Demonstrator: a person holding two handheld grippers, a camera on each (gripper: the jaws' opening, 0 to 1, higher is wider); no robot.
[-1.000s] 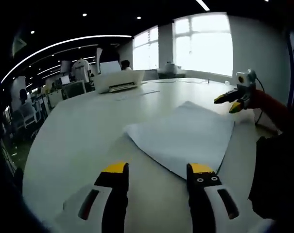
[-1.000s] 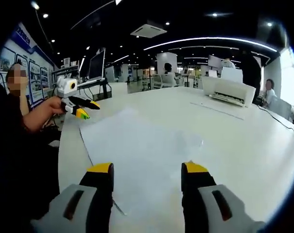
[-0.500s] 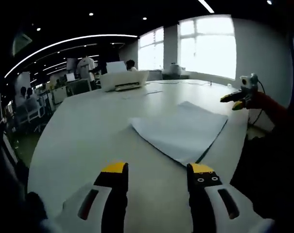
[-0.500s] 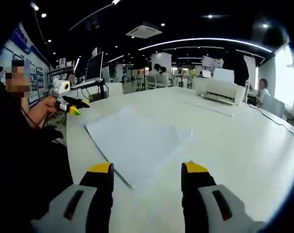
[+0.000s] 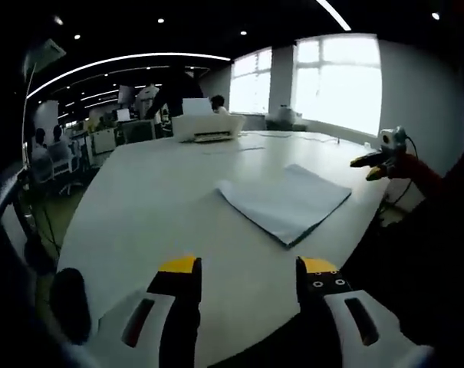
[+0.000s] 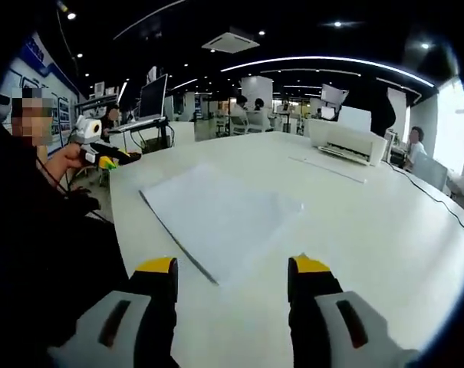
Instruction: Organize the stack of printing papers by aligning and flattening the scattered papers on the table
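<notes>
Large white table (image 5: 139,199) (image 6: 385,230), near edge cut off by the frame in both views. Far edge of the table: white printer (image 5: 207,128) (image 6: 345,141), with loose sheets (image 6: 335,170) lying flat just in front of it; count of those sheets not readable.

Stack of printing papers (image 5: 285,202) (image 6: 220,218) resting flat near the table's near edge, between the two grippers, edges roughly aligned into one block; one dark side edge visible, number of sheets impossible to judge.

Left gripper (image 5: 245,268) held clear above the near edge, jaws spread apart, nothing between them, well short of the stack. Seen small in the right gripper view (image 6: 101,157) off the table's corner, gripped by a hand; jaw gap too small to read there.

Right gripper (image 6: 232,268) likewise over the near edge, jaws parted and bare, not touching the stack. Seen distant in the left gripper view (image 5: 373,162), beyond the table's edge.

Background office desks, monitors and seated people dim and indistinct.
</notes>
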